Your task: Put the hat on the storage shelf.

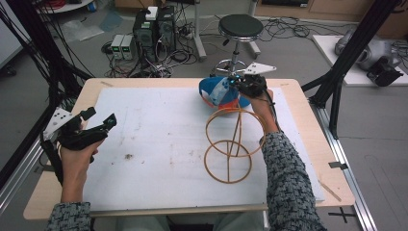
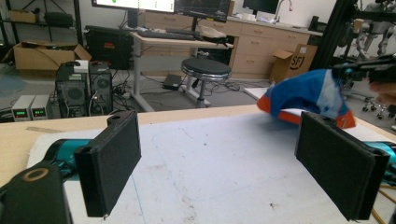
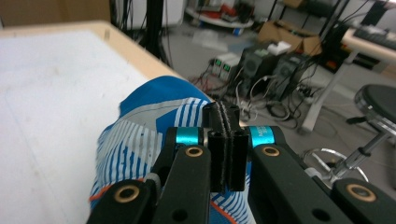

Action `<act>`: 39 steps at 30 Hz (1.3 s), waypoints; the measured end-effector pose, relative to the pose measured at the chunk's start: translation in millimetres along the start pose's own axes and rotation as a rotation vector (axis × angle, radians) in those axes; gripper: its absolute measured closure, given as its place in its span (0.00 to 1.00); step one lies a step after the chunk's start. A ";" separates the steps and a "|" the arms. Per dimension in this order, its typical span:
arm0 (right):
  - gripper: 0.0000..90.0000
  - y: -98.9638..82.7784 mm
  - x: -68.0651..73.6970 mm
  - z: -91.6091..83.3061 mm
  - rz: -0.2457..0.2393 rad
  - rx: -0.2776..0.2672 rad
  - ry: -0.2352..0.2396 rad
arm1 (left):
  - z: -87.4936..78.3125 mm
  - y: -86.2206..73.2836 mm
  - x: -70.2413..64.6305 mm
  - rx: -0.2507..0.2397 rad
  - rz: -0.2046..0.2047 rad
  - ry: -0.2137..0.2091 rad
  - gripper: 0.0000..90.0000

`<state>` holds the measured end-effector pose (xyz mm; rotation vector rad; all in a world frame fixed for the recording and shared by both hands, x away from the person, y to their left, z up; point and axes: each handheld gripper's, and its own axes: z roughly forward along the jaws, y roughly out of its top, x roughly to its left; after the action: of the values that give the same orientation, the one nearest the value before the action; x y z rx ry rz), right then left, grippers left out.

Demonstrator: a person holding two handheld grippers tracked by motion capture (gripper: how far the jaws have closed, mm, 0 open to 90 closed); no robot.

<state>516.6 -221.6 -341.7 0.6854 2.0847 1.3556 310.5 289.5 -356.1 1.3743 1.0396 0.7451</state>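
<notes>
A blue cap [image 1: 215, 91] with white stripes and an orange brim hangs at the far middle of the white mat [image 1: 159, 144]. My right gripper [image 1: 231, 83] is shut on its fabric; in the right gripper view the pads [image 3: 218, 140] press together above the cap [image 3: 140, 135]. My left gripper [image 1: 101, 117] is held over the table's left edge, open and with nothing between its pads [image 2: 112, 163]. From the left gripper view the cap [image 2: 313, 93] looks lifted off the mat under the right gripper [image 2: 362, 70]. A tan wire stand [image 1: 229, 144] with two rings stands just in front of the cap.
The mat covers most of a wooden table [image 1: 298, 96]. Black frame posts [image 1: 337, 82] rise at the right and left sides. Beyond the far edge are a stool [image 1: 239, 26], computer towers [image 1: 154, 29] and tangled cables on the floor.
</notes>
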 end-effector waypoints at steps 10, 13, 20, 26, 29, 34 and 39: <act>1.00 17.1 -14.8 -35.8 0.040 -0.096 -0.049 | 0.2 1.2 -1.4 -0.002 0.002 -0.003 0.16; 1.00 21.3 -19.1 -48.8 0.043 -0.124 -0.073 | -0.7 1.9 -0.9 -0.005 0.002 -0.002 0.16; 1.00 30.2 -26.5 -81.6 0.046 -0.167 -0.115 | -2.1 3.7 -2.3 -0.010 0.006 -0.005 0.16; 1.00 48.6 -31.4 -111.2 0.024 -0.208 -0.144 | -2.6 4.1 -2.3 -0.010 0.002 -0.006 0.16; 1.00 58.8 -31.3 -126.1 0.019 -0.225 -0.162 | -2.9 4.7 -2.8 -0.013 0.003 -0.008 0.16; 1.00 75.2 -25.2 -151.9 -0.013 -0.256 -0.168 | -4.1 5.7 -3.0 -0.017 0.001 -0.010 0.16; 1.00 91.8 -13.7 -175.6 -0.056 -0.288 -0.154 | -5.2 8.2 -5.6 -0.024 0.009 -0.012 0.16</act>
<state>416.1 -310.7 -195.4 0.5841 1.7313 1.4834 304.8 287.4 -346.6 1.3620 1.0123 0.7532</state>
